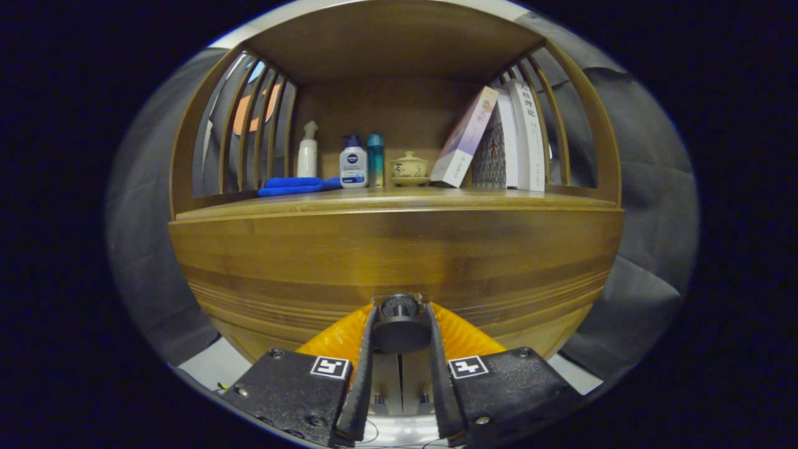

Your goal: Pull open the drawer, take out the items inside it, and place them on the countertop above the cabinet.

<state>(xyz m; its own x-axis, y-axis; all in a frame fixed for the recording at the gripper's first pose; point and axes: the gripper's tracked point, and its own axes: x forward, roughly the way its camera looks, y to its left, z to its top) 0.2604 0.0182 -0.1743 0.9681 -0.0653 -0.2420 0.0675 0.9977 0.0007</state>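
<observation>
Jaws (400, 324): closing narrowly on the dark round drawer knob (399, 319), one finger pressing each side of it.
Drawer knob: sitting low on the middle of the drawer front, right between the fingertips.
Drawer front (399, 262): a wide wooden panel, lying flush with the cabinet (193, 187), so the drawer is looking closed; whatever is inside it is hidden.
Desk (399, 202): the wooden countertop above the drawer, running left to right beyond the jaws.
Blue cloth (296, 185): lying folded on the desk at the far left.
White spray bottle (307, 151): standing upright behind the cloth, near the back wall.
Lotion bottle (353, 163): standing just right of the cloth, touching or nearly touching it.
Teal can (375, 160): standing just right of the lotion bottle.
Lidded tea bowl (409, 168): sitting on its saucer near the middle of the desk.
Box (464, 138): leaning rightward against the books.
Books (520, 134): standing upright at the far right by the slatted side.
</observation>
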